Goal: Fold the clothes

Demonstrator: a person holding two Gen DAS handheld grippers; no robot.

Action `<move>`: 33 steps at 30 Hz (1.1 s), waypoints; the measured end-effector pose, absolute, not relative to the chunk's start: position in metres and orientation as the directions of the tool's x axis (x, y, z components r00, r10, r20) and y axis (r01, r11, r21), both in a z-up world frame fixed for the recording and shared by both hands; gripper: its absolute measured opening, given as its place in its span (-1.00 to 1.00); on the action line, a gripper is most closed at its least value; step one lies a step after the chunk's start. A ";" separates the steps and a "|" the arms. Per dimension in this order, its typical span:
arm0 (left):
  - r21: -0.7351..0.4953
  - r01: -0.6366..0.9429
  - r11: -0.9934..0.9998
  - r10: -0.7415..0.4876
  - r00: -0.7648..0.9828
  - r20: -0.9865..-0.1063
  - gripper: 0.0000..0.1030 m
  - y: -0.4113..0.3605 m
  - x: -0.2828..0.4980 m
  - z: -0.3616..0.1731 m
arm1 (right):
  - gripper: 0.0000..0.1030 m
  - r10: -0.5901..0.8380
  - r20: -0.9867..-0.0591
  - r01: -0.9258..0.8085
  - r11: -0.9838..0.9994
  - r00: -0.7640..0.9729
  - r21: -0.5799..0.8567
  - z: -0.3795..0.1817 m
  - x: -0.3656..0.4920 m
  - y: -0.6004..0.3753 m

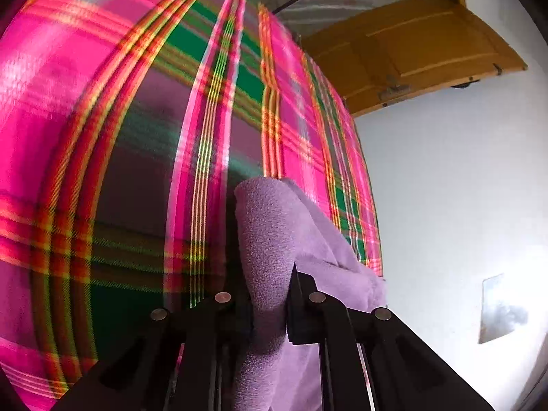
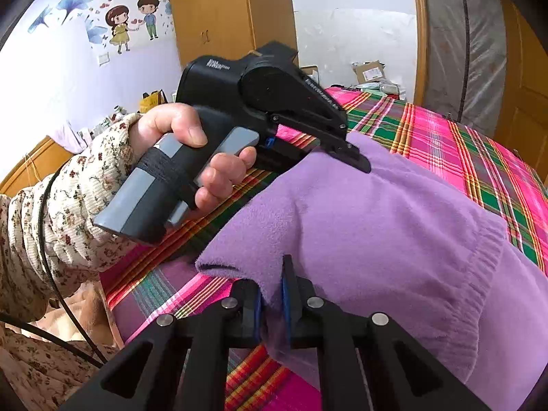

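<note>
sweater (image 2: 376, 226): purple fleece, matt, nappy, ribbed hem | bedsheet (image 1: 137, 137): woven plaid cloth, smooth | left hand-held gripper (image 2: 356, 157): matt black plastic, grey grip | door (image 1: 411, 51): wood, satin | sleeve (image 2: 51, 205): ribbed floral cloth

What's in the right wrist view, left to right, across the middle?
Floral sleeve → hand on the handle → left gripper clamped on the purple garment → plaid bedsheet.
</note>
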State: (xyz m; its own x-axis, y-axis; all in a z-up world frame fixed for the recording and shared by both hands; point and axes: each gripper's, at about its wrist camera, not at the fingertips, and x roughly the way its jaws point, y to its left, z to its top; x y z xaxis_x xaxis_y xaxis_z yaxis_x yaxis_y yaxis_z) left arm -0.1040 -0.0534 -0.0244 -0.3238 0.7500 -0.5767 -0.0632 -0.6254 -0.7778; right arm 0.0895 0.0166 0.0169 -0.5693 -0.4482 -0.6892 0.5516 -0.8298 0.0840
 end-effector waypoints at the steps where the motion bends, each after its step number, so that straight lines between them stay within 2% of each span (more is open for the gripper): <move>1: -0.777 -0.070 -0.626 0.749 -0.333 -0.573 -0.75 -0.059 -0.099 -0.022 | -0.81 -0.448 -0.689 0.553 -0.829 -0.570 0.082 0.017 0.089 0.015; 10: -0.737 -0.086 -0.670 0.704 -0.387 -0.595 -0.75 -0.096 -0.085 -0.012 | -0.81 -0.487 -0.683 0.594 -0.798 -0.545 0.095 0.025 0.081 -0.009; 22: -0.689 0.017 -0.724 0.603 -0.470 -0.645 -0.75 -0.189 -0.047 -0.013 | -0.82 -0.613 -0.687 0.738 -0.654 -0.391 0.163 0.020 0.074 -0.066; 30: -0.673 0.064 -0.737 0.569 -0.479 -0.669 -0.74 -0.200 -0.053 -0.020 | -0.81 -0.631 -0.701 0.778 -0.604 -0.333 0.174 0.014 0.074 -0.089; 33: -0.674 0.057 -0.737 0.574 -0.474 -0.667 -0.70 -0.198 -0.054 -0.022 | -0.75 -0.621 -0.719 0.770 -0.608 -0.312 0.192 0.009 0.068 -0.092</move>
State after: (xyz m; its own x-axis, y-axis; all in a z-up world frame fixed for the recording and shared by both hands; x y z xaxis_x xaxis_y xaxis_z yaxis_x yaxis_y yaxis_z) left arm -0.0541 -0.1984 -0.0216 -0.4741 0.5743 -0.6674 0.0566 -0.7366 -0.6740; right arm 0.0682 -0.0916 0.0086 -0.3117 -0.6213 -0.7190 0.7700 -0.6085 0.1920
